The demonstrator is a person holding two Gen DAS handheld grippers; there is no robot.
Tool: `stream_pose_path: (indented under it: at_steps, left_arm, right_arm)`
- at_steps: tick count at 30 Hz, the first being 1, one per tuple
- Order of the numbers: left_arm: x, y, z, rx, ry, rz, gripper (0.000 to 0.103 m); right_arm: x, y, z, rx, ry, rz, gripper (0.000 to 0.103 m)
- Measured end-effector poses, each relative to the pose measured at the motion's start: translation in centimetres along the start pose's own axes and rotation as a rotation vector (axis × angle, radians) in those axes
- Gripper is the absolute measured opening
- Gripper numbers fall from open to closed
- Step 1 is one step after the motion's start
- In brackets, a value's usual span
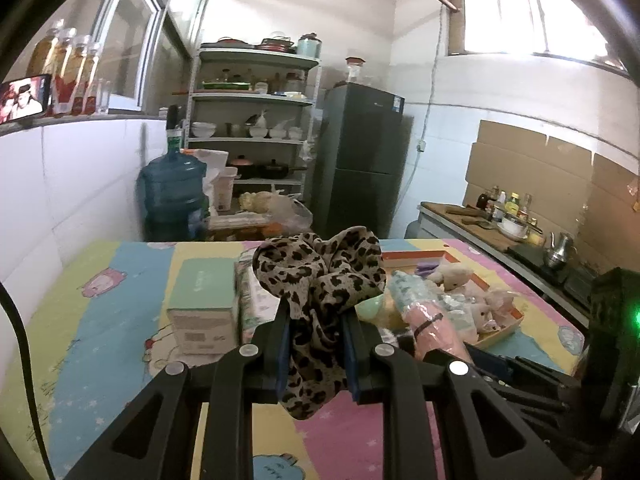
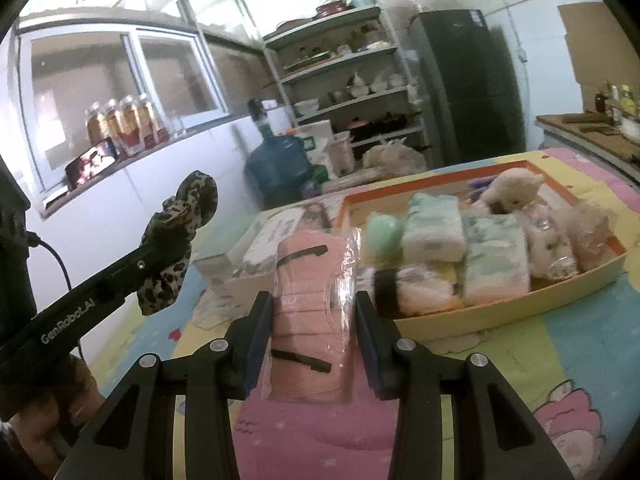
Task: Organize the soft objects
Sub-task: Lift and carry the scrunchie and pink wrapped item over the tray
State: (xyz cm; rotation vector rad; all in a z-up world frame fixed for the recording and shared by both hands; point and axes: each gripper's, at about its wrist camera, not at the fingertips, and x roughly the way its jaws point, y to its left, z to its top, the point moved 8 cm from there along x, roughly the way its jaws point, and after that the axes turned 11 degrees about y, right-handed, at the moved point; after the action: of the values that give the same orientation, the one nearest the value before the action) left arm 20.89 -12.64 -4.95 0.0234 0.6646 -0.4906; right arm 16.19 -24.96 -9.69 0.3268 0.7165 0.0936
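My left gripper (image 1: 316,326) is shut on a leopard-print cloth (image 1: 320,272), which bunches above the fingers and hangs below them over the table. The same cloth (image 2: 176,240) shows at the left of the right wrist view, held up in the air. My right gripper (image 2: 314,308) is shut on a pink pack in clear wrap (image 2: 310,320), lifted above the table. The pink pack (image 1: 430,330) also shows right of the left gripper. Just beyond lies an orange-rimmed tray (image 2: 500,314) with tissue packs (image 2: 434,230), a plush toy (image 2: 514,188) and other soft things.
A colourful cartoon cloth (image 1: 100,320) covers the table. A pale green box (image 1: 204,300) and flat white boxes (image 2: 276,236) lie left of the tray. Behind stand a blue water jug (image 1: 174,196), a shelf rack (image 1: 256,120), a dark fridge (image 1: 360,160) and a counter (image 1: 500,236).
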Motion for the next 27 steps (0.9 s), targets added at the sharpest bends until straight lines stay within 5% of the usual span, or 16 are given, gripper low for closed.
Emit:
stream_pose_path:
  at_steps: [27]
  left_arm:
    - [6.3,-4.9,1.9,0.082,0.066,-0.05,0.023]
  right_arm:
    - [-2.9,-9.9,2.6,0.119,-0.084,-0.135,0.042]
